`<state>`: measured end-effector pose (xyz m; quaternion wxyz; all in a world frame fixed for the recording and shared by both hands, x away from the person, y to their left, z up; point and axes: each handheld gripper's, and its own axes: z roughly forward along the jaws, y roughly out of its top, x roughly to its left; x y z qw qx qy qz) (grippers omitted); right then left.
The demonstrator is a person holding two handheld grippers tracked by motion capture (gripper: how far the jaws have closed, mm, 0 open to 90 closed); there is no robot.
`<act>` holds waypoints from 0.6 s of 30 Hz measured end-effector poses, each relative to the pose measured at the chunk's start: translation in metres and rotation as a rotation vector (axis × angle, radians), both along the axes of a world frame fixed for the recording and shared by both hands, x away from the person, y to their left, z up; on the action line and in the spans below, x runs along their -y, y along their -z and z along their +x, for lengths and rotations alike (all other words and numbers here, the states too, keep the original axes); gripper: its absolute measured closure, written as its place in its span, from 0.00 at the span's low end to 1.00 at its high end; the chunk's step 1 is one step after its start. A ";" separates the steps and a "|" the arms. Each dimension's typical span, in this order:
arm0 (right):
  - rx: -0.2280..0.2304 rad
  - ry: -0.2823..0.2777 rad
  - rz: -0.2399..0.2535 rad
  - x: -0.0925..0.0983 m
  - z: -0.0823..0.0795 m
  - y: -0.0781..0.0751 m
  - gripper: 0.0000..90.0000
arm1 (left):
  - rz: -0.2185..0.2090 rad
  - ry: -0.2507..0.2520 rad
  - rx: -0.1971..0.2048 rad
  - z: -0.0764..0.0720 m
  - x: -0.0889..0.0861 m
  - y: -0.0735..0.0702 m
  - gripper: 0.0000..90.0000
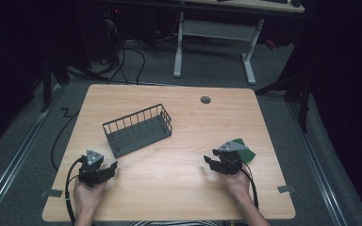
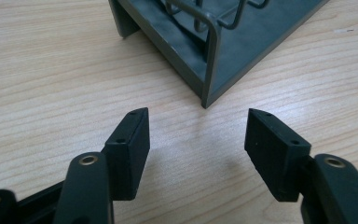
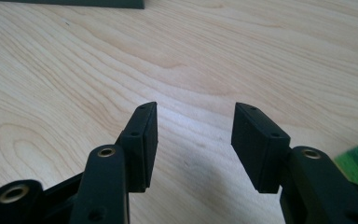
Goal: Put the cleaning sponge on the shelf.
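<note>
Hands rest at the near edge of a light wooden table [image 1: 179, 188], each holding a two-jaw gripper low over the bare wood. The left gripper [image 2: 196, 135] points at the near corner of a dark grey wire basket [image 1: 138, 129], which sits left of the table's middle, set at an angle. Its jaws stand apart with nothing between them, just short of the corner, as if lined up for a reach toward the basket. The right gripper [image 3: 193, 140] also has its jaws apart and empty, aimed across open tabletop. A green cloth-like pad [image 1: 244, 149] lies just beside it on the right, partly hidden by the gripper, so it may be a sponge or folded cloth; it seems placed within easy reach. Inside the basket, through the wires, a dark floor shows and, as far as can be told, nothing else.
</note>
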<state>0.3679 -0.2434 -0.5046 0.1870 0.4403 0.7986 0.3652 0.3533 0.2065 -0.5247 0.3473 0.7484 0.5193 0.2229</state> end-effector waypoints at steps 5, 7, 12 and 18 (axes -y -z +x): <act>0.000 -0.016 0.010 -0.011 0.009 -0.007 0.57 | -0.009 0.001 0.001 0.002 0.002 -0.007 0.47; -0.002 -0.024 0.018 -0.016 0.013 -0.011 0.56 | -0.013 0.001 0.003 0.004 0.004 -0.009 0.47; 0.004 -0.045 0.017 -0.030 0.025 -0.021 0.56 | -0.009 0.008 0.003 0.007 0.008 -0.013 0.47; -0.015 -0.087 0.033 -0.046 0.045 -0.030 0.61 | -0.014 0.004 0.009 0.010 0.011 -0.018 0.47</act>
